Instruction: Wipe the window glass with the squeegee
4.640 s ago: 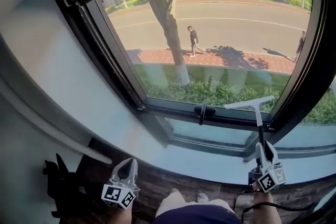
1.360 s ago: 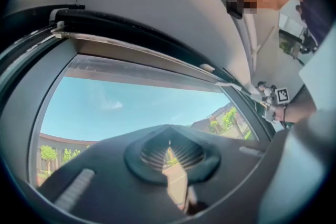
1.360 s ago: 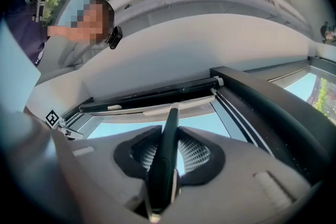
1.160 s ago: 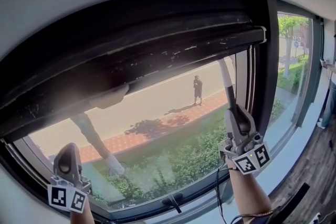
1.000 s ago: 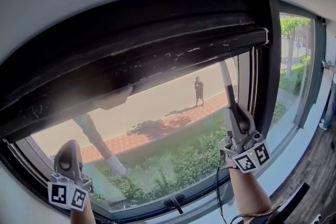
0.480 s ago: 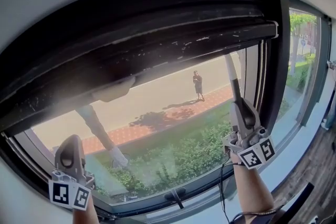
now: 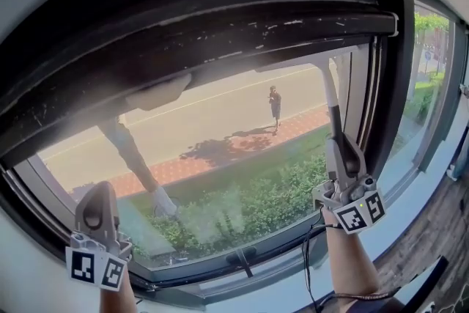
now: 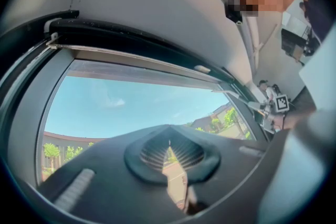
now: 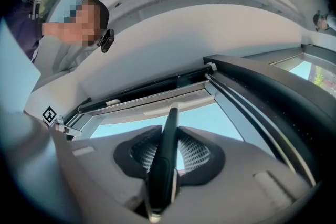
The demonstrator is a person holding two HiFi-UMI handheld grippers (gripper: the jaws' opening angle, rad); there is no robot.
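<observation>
My right gripper clamps the squeegee by its handle. The handle runs straight up from the jaws, with the blade crosswise at the top edge of the window glass, toward its right corner. My left gripper — jaws nearly together, empty — hangs by the bottom left corner.

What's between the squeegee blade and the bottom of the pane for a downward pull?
Nothing visible. The squeegee, clamped in the right gripper, has its blade up by the top frame. The glass below it looks bare down to the window handle on the bottom frame.
</observation>
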